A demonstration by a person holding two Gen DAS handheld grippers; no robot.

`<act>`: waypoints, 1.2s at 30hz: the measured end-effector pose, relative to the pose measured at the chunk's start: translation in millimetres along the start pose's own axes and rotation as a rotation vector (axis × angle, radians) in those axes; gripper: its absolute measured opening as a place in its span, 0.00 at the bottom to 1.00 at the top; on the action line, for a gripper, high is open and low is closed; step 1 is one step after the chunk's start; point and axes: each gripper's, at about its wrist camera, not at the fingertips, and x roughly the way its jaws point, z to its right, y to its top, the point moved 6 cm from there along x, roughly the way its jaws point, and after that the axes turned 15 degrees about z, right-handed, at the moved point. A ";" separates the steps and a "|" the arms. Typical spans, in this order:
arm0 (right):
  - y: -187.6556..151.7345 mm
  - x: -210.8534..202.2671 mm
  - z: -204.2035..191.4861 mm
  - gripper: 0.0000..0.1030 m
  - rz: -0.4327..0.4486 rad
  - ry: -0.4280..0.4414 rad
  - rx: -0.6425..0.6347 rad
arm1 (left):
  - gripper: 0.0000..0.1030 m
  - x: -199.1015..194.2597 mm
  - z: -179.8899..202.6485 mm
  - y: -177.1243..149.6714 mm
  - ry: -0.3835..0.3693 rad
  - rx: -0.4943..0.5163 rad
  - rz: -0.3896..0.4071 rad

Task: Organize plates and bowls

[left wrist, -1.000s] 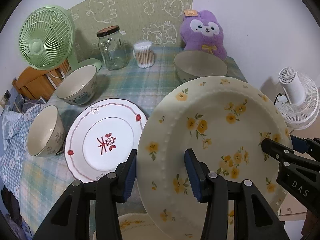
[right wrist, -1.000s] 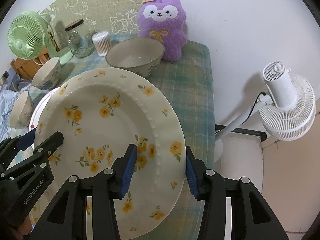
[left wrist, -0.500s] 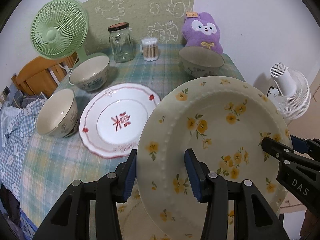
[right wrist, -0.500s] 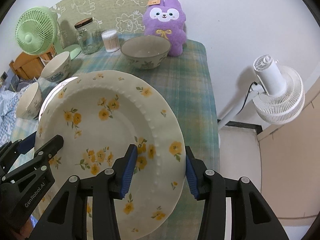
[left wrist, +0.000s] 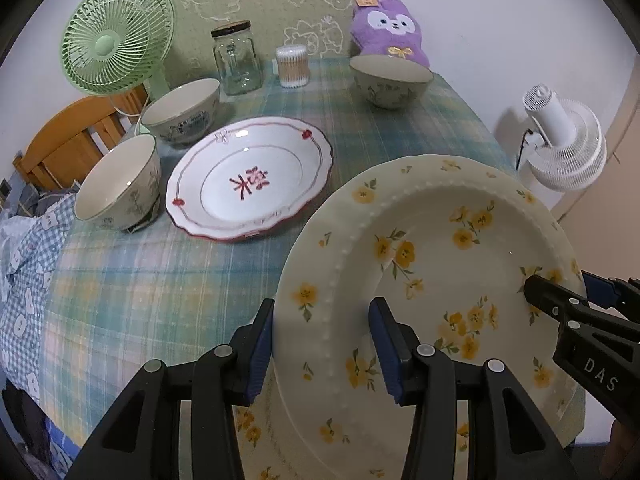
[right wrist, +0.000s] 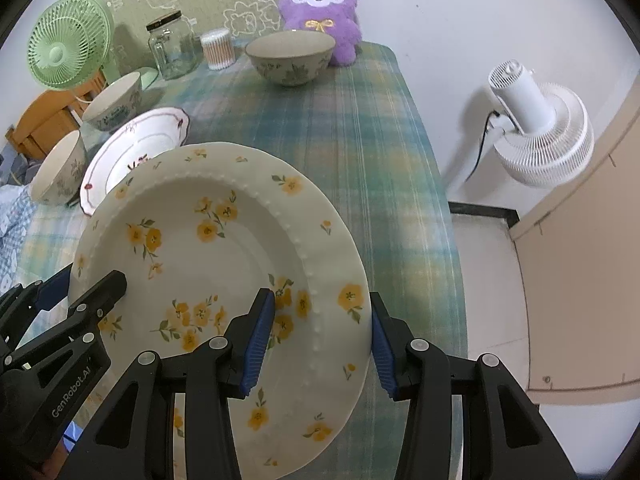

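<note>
Ahead of me the table [left wrist: 168,280] wears a green and blue checked cloth and stands against a plain white wall [left wrist: 480,20]. A pale green panel [left wrist: 280,4] with white animal outlines leans on that wall behind it. A green fan [left wrist: 116,40] stands at the far left corner, with a wooden chair [left wrist: 60,140] back just beside it. A white fan [right wrist: 536,128] stands off the table's right side, its dark cord trailing down the wall. Below it lies a pale floor [right wrist: 480,264], edged by a beige curved surface [right wrist: 592,240]. The light is soft and even.
</note>
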 end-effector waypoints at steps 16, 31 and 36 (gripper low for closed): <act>-48.6 -6.7 -12.4 0.46 -0.044 -0.021 0.041 | 0.47 -3.4 -8.0 -35.8 -0.014 0.051 -0.040; -56.3 -4.4 -16.4 0.44 -0.057 -0.018 0.050 | 0.53 1.1 -7.9 -44.7 0.028 0.081 -0.048; -57.3 -5.5 -18.8 0.45 -0.054 -0.027 0.042 | 0.57 -2.6 0.7 -44.6 0.071 0.166 -0.028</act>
